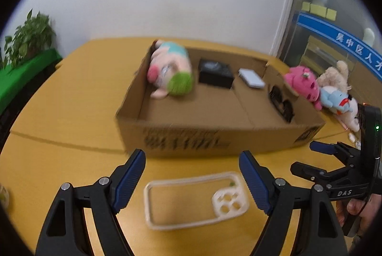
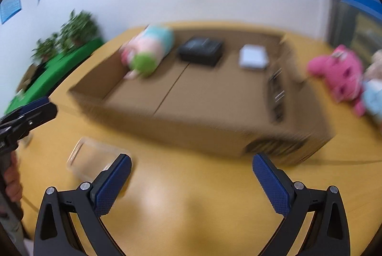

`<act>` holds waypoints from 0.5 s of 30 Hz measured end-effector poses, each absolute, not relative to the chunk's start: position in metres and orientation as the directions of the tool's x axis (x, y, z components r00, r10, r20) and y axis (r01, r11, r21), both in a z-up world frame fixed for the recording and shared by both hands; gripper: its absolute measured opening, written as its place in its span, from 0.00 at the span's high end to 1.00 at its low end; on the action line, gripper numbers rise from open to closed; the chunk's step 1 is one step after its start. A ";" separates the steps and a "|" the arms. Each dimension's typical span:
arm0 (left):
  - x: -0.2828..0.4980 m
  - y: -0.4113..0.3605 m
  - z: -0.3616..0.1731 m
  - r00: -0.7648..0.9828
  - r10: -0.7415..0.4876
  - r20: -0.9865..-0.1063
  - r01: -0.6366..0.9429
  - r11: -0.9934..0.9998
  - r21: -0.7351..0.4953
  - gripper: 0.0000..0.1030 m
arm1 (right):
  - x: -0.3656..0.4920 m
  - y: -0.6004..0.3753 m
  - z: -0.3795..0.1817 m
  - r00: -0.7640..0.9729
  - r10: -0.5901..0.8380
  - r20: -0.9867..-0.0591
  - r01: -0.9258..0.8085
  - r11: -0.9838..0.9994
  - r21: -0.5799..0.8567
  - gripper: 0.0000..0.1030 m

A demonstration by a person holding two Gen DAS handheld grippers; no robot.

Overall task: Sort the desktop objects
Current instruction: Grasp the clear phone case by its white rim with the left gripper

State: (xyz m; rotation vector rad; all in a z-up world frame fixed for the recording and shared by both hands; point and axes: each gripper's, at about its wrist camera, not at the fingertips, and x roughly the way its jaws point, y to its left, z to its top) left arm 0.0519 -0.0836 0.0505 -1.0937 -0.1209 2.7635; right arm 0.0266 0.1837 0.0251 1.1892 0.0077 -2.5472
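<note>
Blue-padded fingers of the left gripper (image 1: 192, 180) fill the near edge of the left wrist view, spread wide and holding nothing, levelled low over the yellow table (image 1: 71, 93). Straight between them, flat on the tabletop and touching neither pad, lies the clear phone case (image 1: 194, 199), camera cut-out toward 3 o'clock. Over at 3 o'clock the right gripper (image 1: 308, 159) comes in side-on, jaws parted and empty, the person's hand (image 1: 358, 208) wrapped round its handle. From the right wrist view its own fingers (image 2: 112, 186) gape just as wide over bare table, the phone case blurred at 9 o'clock by the left pad. Further on, at 12 o'clock, sits the open cardboard box (image 1: 191, 138). Inside, a pastel plush toy (image 1: 170, 70) leans at the left wall, a black box (image 1: 216, 73) sits mid-back, a pale flat case (image 1: 252, 78) to its right. Outside the box's right wall at 2 o'clock, a pink plush (image 1: 304, 82), a beige plush (image 1: 334, 75) and a light blue plush (image 1: 336, 98) huddle together.
</note>
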 end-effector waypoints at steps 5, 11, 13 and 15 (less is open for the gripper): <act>0.057 -0.109 0.017 -0.649 0.157 -0.744 -0.064 -0.986 -0.153 0.24 | 0.029 0.135 -0.007 -0.482 -0.386 -0.786 0.404 -0.894 0.192 0.03; 0.059 -0.116 -0.007 -0.607 0.129 -0.784 -0.038 -0.990 -0.133 0.50 | 0.032 0.096 -0.029 -0.454 -0.381 -0.805 0.449 -0.879 0.163 0.10; 0.058 -0.114 -0.015 -0.593 0.133 -0.794 -0.048 -0.990 -0.130 0.54 | 0.033 0.094 -0.032 -0.462 -0.360 -0.810 0.448 -0.884 0.138 0.17; 0.056 -0.115 -0.021 -0.581 0.123 -0.804 -0.047 -0.992 -0.118 0.60 | 0.033 0.094 -0.036 -0.456 -0.356 -0.816 0.448 -0.884 0.135 0.28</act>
